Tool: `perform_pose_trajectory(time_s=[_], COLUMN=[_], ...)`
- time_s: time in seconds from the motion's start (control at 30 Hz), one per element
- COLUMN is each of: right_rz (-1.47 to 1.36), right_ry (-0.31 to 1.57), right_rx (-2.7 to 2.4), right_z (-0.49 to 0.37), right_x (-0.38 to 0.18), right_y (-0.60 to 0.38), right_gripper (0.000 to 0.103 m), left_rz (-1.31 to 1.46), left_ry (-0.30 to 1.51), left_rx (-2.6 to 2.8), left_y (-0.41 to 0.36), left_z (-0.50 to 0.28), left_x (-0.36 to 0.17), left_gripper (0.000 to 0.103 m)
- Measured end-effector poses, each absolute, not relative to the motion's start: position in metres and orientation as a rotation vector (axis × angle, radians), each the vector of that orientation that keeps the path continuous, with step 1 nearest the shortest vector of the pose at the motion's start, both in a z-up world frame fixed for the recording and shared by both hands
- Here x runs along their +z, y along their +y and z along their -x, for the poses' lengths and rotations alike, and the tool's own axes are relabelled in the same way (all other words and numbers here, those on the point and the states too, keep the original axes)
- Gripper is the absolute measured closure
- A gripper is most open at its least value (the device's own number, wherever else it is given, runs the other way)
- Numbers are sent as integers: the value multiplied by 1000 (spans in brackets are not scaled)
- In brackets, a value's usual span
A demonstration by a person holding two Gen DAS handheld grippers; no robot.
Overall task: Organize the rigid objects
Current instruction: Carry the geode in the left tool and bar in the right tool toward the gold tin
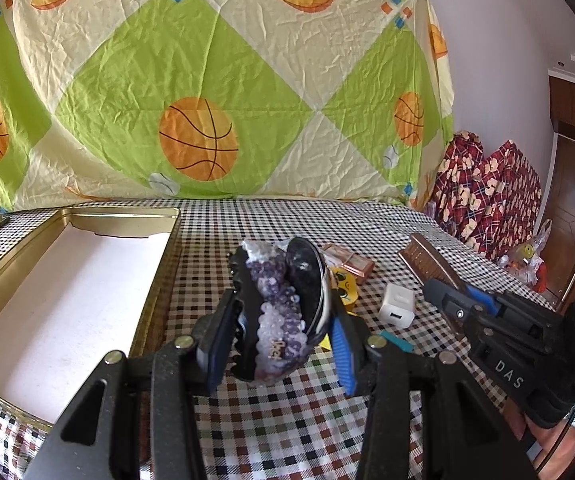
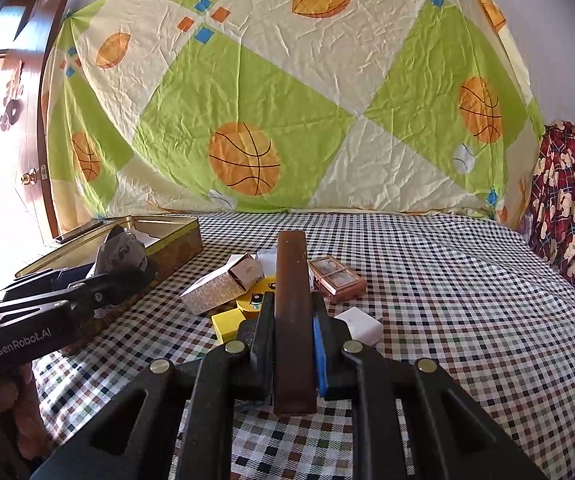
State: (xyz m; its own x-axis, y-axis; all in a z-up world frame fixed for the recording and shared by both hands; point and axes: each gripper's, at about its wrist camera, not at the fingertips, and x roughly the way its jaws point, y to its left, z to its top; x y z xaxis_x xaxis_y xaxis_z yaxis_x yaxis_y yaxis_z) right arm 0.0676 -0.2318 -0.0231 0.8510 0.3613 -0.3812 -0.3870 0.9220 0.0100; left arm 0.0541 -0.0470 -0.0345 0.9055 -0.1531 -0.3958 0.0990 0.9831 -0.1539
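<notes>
- The left gripper (image 1: 283,312) pinches a purple crystal rock (image 1: 277,312) between its two fingers. The rock is up off the checkered cloth (image 1: 287,420).
- A gold tin box (image 1: 19,276) sits at about 9 o'clock from the rock, just beside it. Its lid is off and its floor is white.
- The right gripper (image 2: 293,344) squeezes a long brown bar (image 2: 293,320). The bar points away toward 12 o'clock.
- In the right wrist view, a white charger plug (image 2: 361,326) lies on the cloth at 3 o'clock from the bar.
- A small pink case (image 2: 337,276) lies at about 1 o'clock.
- A yellow round thing (image 2: 253,300) and a pale paper box (image 2: 217,286) lie at about 10 o'clock.
- A sheet with basketballs (image 2: 287,100) hangs behind the table.
</notes>
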Motion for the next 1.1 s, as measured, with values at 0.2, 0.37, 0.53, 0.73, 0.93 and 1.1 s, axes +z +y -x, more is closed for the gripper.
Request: perform_pose_trajectory(time_s=[0.2, 0.37, 0.53, 0.73, 0.93, 1.1], right_rz=[69, 73, 74, 76, 79, 81], right_ry=[378, 364, 359, 352, 329, 304], right_rx=[393, 395, 394, 394, 394, 395], right_z=[-66, -64, -63, -61, -58, -54], right_x=[-23, -23, -23, -22, -21, -20], right_y=[-232, -233, -233, -234, -235, -235], right_gripper=[86, 86, 86, 86, 86, 86], left_rz=[132, 128, 115, 106, 97, 89], left_ry=[395, 373, 349, 329, 307, 282], left_rx=[-130, -125, -121, -118, -111, -109], left_y=[-47, -48, -50, -51, -54, -54], left_z=[-50, -45, -41, -37, -33, -28], left_x=[-33, -34, -32, -30, -28, -27], left_gripper=[60, 60, 60, 60, 60, 60])
